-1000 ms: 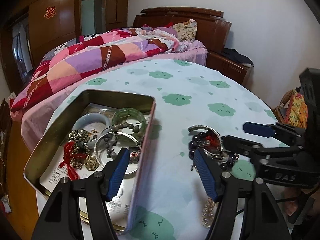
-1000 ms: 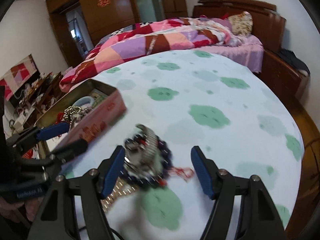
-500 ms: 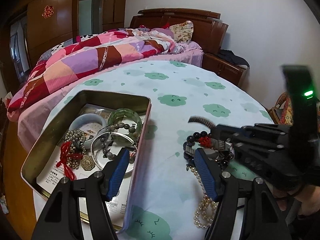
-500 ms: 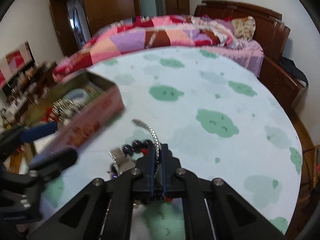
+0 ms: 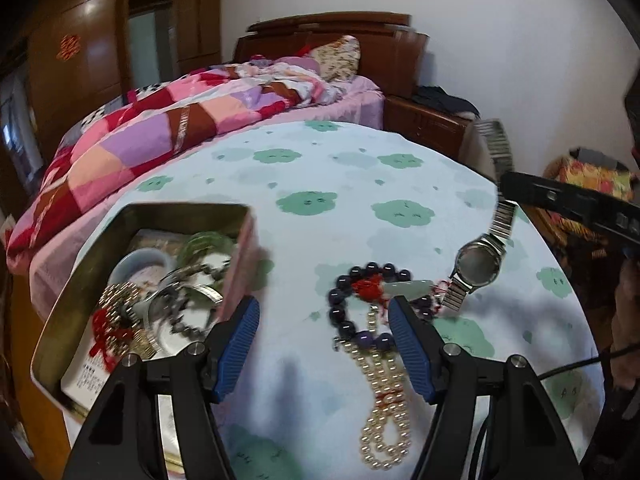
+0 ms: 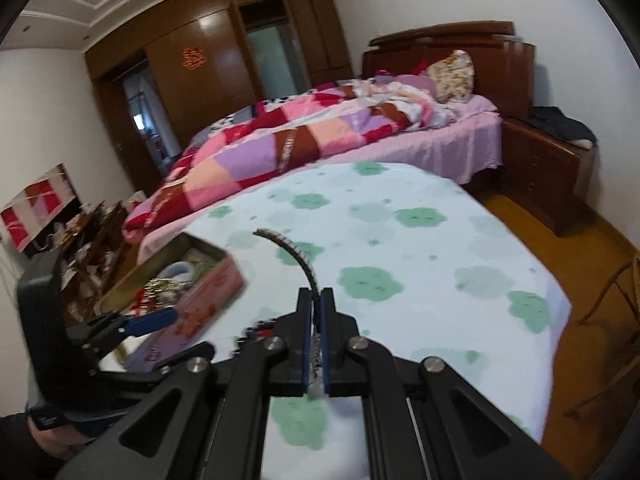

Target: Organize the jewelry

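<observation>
Right gripper [image 6: 315, 344] clenched on watch [image 5: 478, 266] band, long axis hanging vertical; tin [image 5: 80, 280] lies at ten o'clock, nearer the released left gripper [image 5: 324, 344]

- Tin [image 5: 72, 312] on desk [image 5: 320, 168], left; jewelry inside.
- Bead bracelet [image 5: 360, 300], pearl strand [image 5: 384, 400] right of tin.
- Watch [image 5: 478, 266] hangs farther right.
- Bed [image 5: 180, 120] behind desk.

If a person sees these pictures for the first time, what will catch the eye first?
First, the silver watch hanging in the air, its band clamped in the shut right gripper. Next, the dark bead bracelet and pearl strand lying on the cloud-print tablecloth between the fingers of the open left gripper. At left stands the jewelry-filled tin.
</observation>
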A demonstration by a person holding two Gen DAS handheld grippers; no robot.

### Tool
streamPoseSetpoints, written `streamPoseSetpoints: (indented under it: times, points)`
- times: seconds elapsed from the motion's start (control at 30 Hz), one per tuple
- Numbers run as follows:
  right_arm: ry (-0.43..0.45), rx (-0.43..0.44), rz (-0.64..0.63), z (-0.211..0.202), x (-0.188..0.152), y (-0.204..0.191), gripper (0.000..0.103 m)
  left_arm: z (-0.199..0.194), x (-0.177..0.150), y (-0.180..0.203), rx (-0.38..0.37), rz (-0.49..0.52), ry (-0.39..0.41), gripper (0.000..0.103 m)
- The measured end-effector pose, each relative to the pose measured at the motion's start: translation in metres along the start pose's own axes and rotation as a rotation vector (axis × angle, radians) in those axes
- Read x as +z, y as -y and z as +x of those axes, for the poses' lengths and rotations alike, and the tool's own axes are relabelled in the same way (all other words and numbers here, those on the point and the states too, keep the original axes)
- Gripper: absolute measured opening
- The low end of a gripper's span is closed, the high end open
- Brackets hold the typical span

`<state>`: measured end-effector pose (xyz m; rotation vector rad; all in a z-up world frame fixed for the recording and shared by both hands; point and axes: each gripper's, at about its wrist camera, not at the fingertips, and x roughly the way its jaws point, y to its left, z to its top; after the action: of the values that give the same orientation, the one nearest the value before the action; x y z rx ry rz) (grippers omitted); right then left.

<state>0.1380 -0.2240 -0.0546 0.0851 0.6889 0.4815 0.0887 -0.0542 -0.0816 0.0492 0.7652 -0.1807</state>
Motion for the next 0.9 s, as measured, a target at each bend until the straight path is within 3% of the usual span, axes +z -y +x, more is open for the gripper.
streamPoseSetpoints:
  times: [0.1, 0.3, 0.43, 0.9]
  points:
    - [-0.024, -0.027, 0.022, 0.009, -0.006, 0.012, 0.005, 0.014, 0.000, 0.008, -0.033, 0.022, -0.046, 0.044]
    - [-0.042, -0.033, 0.018, 0.015, -0.016, 0.017, 0.005, 0.046, 0.000, 0.005, -0.077, -0.025, -0.142, 0.040]
    - [-0.047, -0.022, 0.004, 0.015, -0.019, 0.013, 0.005, 0.052, 0.000, -0.001, -0.103, -0.055, -0.156, 0.014]
    - [0.005, -0.030, 0.016, -0.007, -0.013, 0.015, 0.005, -0.036, 0.027, 0.007, -0.136, -0.021, 0.080, 0.013]
